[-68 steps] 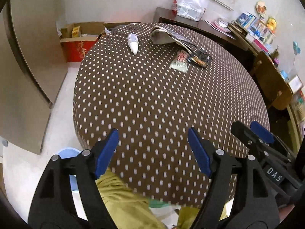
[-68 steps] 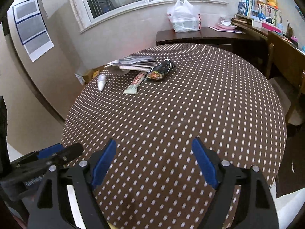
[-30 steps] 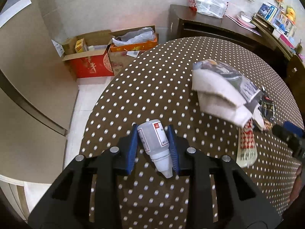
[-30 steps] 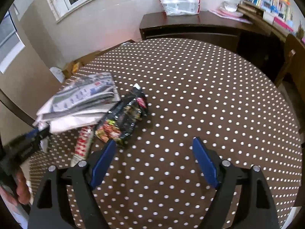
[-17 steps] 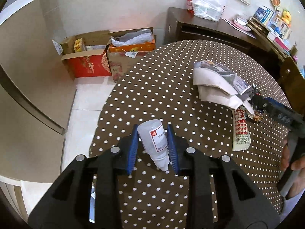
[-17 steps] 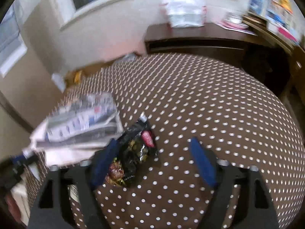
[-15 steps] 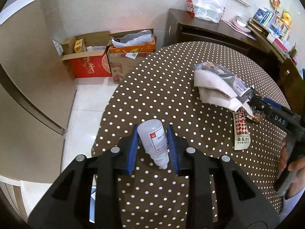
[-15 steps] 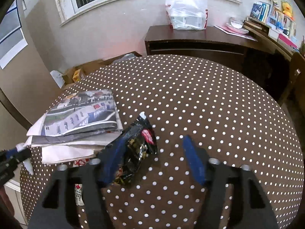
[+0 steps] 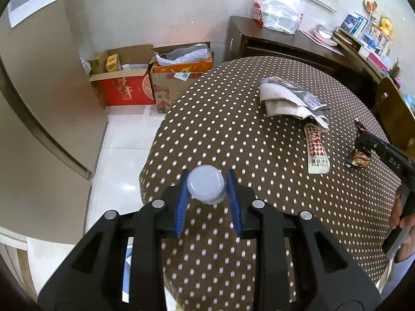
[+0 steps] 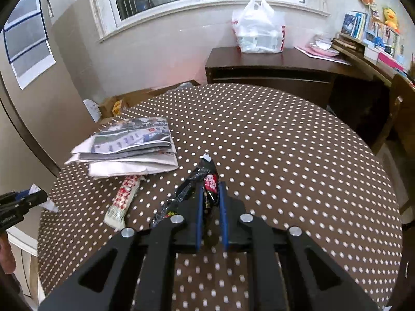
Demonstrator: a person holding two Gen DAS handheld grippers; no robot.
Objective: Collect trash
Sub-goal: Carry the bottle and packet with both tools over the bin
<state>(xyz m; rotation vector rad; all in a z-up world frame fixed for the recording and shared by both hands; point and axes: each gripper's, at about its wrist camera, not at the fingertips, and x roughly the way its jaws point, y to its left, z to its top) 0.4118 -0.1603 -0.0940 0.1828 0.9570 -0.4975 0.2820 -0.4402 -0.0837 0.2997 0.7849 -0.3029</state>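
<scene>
Over the near left rim of the round polka-dot table [image 9: 233,129], my left gripper [image 9: 207,173] is shut on a white plastic bottle [image 9: 205,185]. Its jaws are closing tighter, and the bottle's round base faces the camera. My right gripper [image 10: 210,185] is closing on a black snack wrapper [image 10: 193,181]; the pads pinch one end and the rest hangs just off the cloth. A red and white sachet [image 10: 124,197] lies beside a folded newspaper [image 10: 129,145]. In the left wrist view the right gripper [image 9: 363,140] shows at the far right with the wrapper [image 9: 359,156].
Open cardboard boxes [image 9: 124,85] stand on the tiled floor beyond the table's left edge. A dark sideboard [image 10: 272,62] carries a white plastic bag [image 10: 258,31] under the window. A wooden chair [image 9: 389,111] and crowded shelves line the right side.
The right gripper went from wide open to pinching the black wrapper and rose with it. The left gripper drew back and up, and the bottle tipped base-first toward the camera.
</scene>
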